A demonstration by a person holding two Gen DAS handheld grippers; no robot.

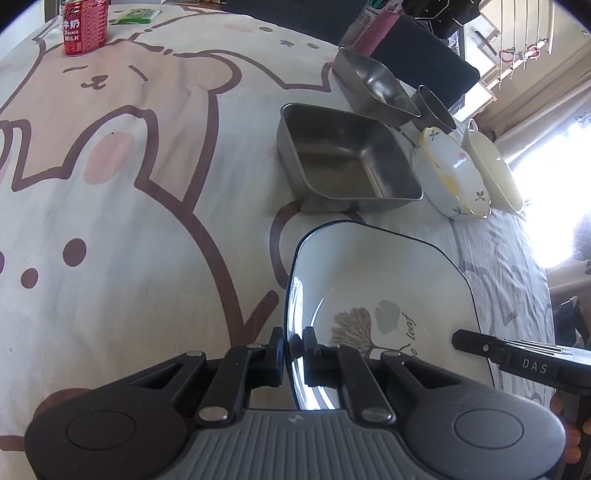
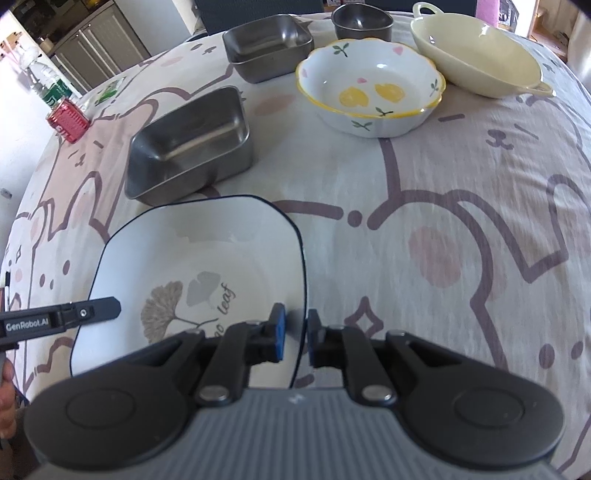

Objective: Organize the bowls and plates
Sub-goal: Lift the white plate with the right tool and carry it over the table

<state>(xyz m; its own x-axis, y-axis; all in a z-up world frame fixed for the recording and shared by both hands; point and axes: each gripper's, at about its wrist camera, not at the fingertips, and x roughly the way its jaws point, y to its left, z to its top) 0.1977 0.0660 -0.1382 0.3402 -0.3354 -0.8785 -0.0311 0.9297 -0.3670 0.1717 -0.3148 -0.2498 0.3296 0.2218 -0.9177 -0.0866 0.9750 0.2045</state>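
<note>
In the left wrist view the left gripper (image 1: 292, 350) points steeply down at the worktop (image 1: 129, 221), its fingers (image 1: 275, 354) drawn narrow and clamped on the near-left rim of the white square plate (image 1: 376, 280) with its dark edge line and ginkgo leaf print; the plate rim rises between the pads and the plate stands tilted here. At 3 o'clock the tip of the right gripper (image 1: 480, 345) reaches onto the plate's opposite edge. Toward 12 o'clock from the plate sits a square steel tray (image 1: 347, 158), a second steel tray (image 1: 373, 85) beyond it, with a small steel cup (image 1: 436, 109), a floral bowl (image 1: 454, 173) and a cream handled dish (image 1: 491, 170) ranged toward 2 o'clock, and a red milk can (image 1: 85, 26) far off at 11 o'clock. In the right wrist view the right gripper (image 2: 295, 339) also tips steeply down, its blue-padded fingers (image 2: 279, 334) narrow and straddling the plate's (image 2: 192, 251) right rim; whether the pads press on it cannot be told. The left gripper (image 2: 92, 310) comes in at 9 o'clock over the plate's left edge, with part of a hand (image 2: 5, 391) at the frame border. Only this view shows the lemon pattern inside the floral bowl (image 2: 373, 88), the two loop handles of the cream dish (image 2: 476, 62), a steel bowl (image 2: 362, 22) at 12 o'clock, both steel trays (image 2: 192, 147) (image 2: 269, 44) from above, and a clear bottle (image 2: 44, 81) behind the can (image 2: 68, 120).
</note>
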